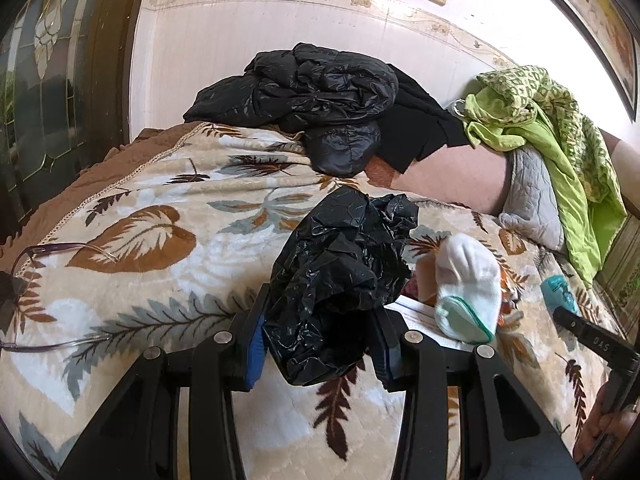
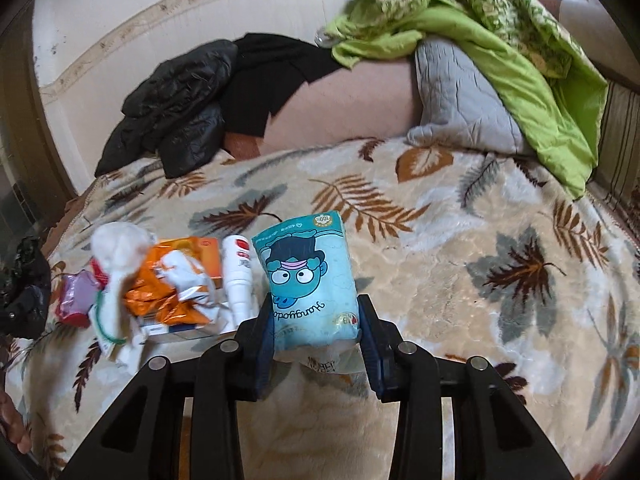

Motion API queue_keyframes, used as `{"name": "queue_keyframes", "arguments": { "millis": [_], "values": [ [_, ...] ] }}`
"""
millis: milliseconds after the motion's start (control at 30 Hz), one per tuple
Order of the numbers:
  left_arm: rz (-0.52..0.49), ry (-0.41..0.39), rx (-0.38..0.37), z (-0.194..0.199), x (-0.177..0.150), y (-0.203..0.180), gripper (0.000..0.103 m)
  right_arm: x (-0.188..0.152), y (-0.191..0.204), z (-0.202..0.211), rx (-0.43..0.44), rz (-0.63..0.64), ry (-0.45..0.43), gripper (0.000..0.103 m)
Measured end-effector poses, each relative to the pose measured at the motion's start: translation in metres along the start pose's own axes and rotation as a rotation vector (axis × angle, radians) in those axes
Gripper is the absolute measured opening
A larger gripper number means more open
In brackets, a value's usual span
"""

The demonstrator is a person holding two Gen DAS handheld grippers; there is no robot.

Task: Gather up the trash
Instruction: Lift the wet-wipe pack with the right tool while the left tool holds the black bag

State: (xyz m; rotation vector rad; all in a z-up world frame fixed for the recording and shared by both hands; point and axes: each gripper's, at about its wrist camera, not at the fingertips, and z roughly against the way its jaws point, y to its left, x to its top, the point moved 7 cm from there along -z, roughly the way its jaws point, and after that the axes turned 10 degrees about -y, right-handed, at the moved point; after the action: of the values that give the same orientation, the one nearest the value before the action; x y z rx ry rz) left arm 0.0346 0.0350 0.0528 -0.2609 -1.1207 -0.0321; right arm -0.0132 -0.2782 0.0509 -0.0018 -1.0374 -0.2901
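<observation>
My left gripper (image 1: 320, 344) is shut on a crumpled black trash bag (image 1: 340, 280) held above the leaf-patterned blanket (image 1: 160, 208). My right gripper (image 2: 316, 340) is shut on a light blue cartoon tissue pack (image 2: 308, 276), held just above the blanket (image 2: 460, 280). To its left lies a pile of trash: an orange crumpled wrapper (image 2: 168, 292), an orange box (image 2: 204, 256), a white bottle (image 2: 238, 276), a red-purple wrapper (image 2: 76, 296) and papers. A white sock (image 1: 468, 292) lies by the pile; it also shows in the right wrist view (image 2: 116, 256). The bag shows at the right wrist view's left edge (image 2: 24, 280).
A black puffer jacket (image 1: 316, 96) and dark cloth lie at the back by the wall. A green quilt (image 1: 560, 136) and a grey pillow (image 1: 528, 200) are piled at the right. Glasses (image 1: 36, 280) lie on the blanket at the left. A wood-framed glass door (image 1: 48, 80) stands left.
</observation>
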Motion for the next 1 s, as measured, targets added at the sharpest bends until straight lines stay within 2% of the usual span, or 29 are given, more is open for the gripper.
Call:
{"name": "queue_keyframes", "arguments": {
  "millis": [267,333,433,567,833,1000],
  "values": [
    [-0.021,0.006,-0.022,0.028,-0.014,-0.019,0.041,-0.013,0.014,0.043,0.042,0.013,-0.038,0.041],
    [-0.028,0.012,-0.033,0.038,-0.021,-0.026,0.041,-0.012,0.019,0.058,0.055,0.021,-0.073,0.041],
    [-0.079,-0.003,-0.036,0.056,-0.029,-0.039,0.041,-0.013,0.029,0.073,0.071,0.045,-0.107,0.041],
    [-0.145,-0.024,-0.032,0.075,-0.037,-0.05,0.041,-0.018,0.036,0.081,0.104,0.043,-0.108,0.041],
    [-0.117,-0.003,-0.04,0.099,-0.05,-0.046,0.041,-0.023,0.042,0.092,0.132,0.031,-0.117,0.041],
    [-0.135,0.0,-0.048,0.099,-0.054,-0.051,0.041,-0.024,0.036,0.103,0.137,0.007,-0.13,0.041]
  ]
}}
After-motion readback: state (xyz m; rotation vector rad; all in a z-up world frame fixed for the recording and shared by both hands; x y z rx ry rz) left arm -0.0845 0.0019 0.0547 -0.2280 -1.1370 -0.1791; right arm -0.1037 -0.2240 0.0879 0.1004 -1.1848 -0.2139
